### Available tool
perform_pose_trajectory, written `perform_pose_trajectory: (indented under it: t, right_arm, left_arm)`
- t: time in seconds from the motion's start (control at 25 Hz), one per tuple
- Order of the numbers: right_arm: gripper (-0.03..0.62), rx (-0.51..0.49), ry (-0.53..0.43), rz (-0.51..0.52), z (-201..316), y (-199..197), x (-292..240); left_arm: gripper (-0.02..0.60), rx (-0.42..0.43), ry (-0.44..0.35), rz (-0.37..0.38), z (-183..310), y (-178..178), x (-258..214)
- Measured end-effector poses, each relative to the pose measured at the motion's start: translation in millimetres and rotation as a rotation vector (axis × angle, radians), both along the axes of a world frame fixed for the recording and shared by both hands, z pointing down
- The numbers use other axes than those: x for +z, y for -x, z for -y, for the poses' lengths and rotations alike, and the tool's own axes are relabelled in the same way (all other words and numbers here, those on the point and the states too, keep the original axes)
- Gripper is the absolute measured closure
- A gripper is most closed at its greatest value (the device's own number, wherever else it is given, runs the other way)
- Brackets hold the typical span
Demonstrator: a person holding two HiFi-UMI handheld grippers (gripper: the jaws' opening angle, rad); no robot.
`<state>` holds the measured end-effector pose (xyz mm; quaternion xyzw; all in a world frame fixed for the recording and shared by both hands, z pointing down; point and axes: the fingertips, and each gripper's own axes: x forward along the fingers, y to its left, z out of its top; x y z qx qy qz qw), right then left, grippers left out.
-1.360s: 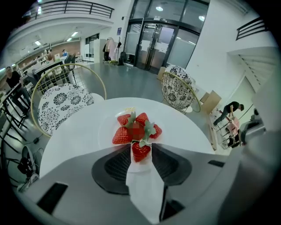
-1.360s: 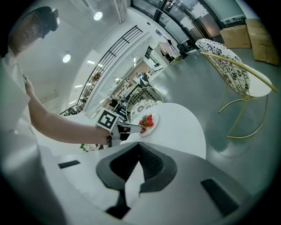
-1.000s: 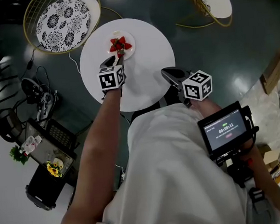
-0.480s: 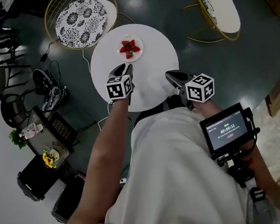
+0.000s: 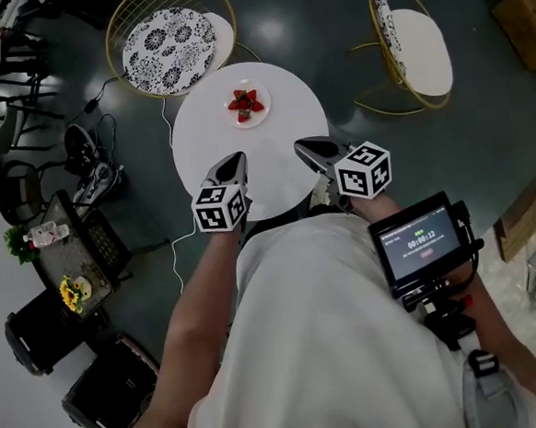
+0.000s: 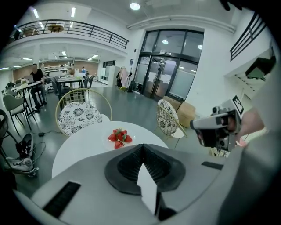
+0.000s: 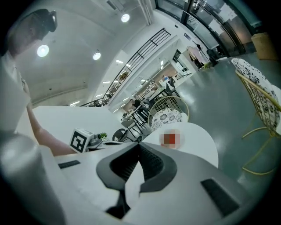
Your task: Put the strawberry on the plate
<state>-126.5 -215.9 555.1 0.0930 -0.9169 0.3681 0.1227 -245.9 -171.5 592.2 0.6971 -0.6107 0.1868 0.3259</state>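
Several red strawberries (image 5: 246, 101) lie in a heap on a small white plate (image 5: 258, 115) at the far side of the round white table (image 5: 281, 138). In the left gripper view the strawberries (image 6: 119, 136) and plate (image 6: 108, 141) show beyond the jaws. My left gripper (image 5: 236, 157) hangs over the table's near edge, well short of the plate; its jaws have just closed, and my left gripper (image 6: 142, 146) is shut on nothing. My right gripper (image 5: 300, 145) is beside it, also over the near edge. Seen in its own view, my right gripper (image 7: 139, 144) is shut and empty.
A gold-wire chair with a patterned cushion (image 5: 169, 39) stands behind the table and a second chair (image 5: 416, 44) to its right. Cables and gear (image 5: 89, 172) lie on the dark floor at the left. A screen (image 5: 420, 245) hangs at the person's chest.
The left gripper was at the plate with its jaws apart; it has drawn back to the table's near edge and shut. The right gripper has risen a little. The strawberries stay on the plate.
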Motion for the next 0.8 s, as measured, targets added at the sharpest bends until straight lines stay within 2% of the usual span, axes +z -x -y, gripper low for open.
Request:
perform_pose_trajectory:
  t: [0.2, 0.44, 0.8]
  right_arm:
    - [0.586, -0.05, -0.062, -0.021, -29.8, -13.9, -14.2]
    - [0.586, -0.108, -0.186, 0.013, -18.4, 7.3, -44.7]
    - [0.586, -0.131, -0.213, 0.042, -27.1, 12.2, -51.2]
  left_arm:
    - [0.574, 0.0, -0.06, -0.06, -39.3, -26.2, -19.0]
    - [0.574, -0.011, -0.211, -0.053, -25.6, -14.5, -72.4]
    - [0.574, 0.005, -0.246, -0.036, -44.2, -17.0, -76.3]
